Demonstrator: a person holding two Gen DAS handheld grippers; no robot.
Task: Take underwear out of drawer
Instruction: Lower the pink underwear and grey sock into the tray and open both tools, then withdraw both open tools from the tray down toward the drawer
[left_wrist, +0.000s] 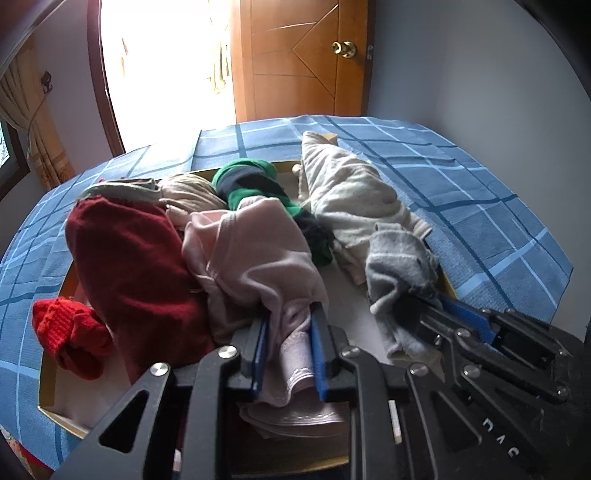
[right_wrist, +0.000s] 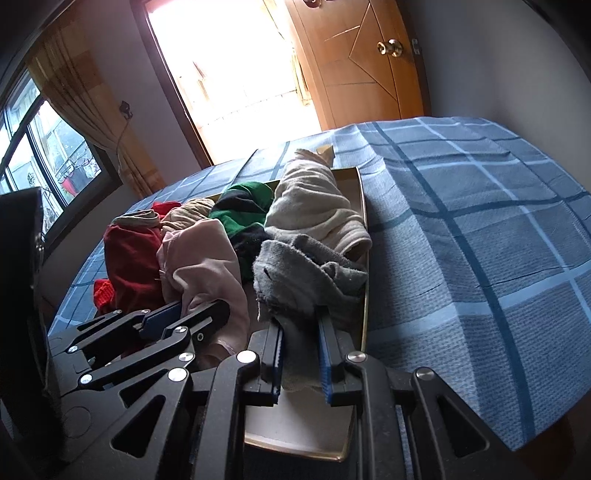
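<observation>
A shallow drawer box (left_wrist: 55, 402) sits on a blue checked cloth and holds a heap of clothes. My left gripper (left_wrist: 290, 325) is shut on pale pink underwear (left_wrist: 255, 251) at the near side of the drawer; it also shows in the right wrist view (right_wrist: 184, 314). My right gripper (right_wrist: 301, 325) is shut on a grey garment (right_wrist: 295, 266) at the drawer's right side; it shows in the left wrist view (left_wrist: 436, 299) with the grey garment (left_wrist: 399, 266). Both garments still rest among the heap.
In the drawer also lie a dark red garment (left_wrist: 129, 266), a red knit piece (left_wrist: 59, 321), a green and navy garment (left_wrist: 251, 184), a beige one (left_wrist: 192, 192) and a cream one (left_wrist: 351, 195). The blue cloth (right_wrist: 480, 240) spreads right. A wooden door (left_wrist: 295, 59) stands behind.
</observation>
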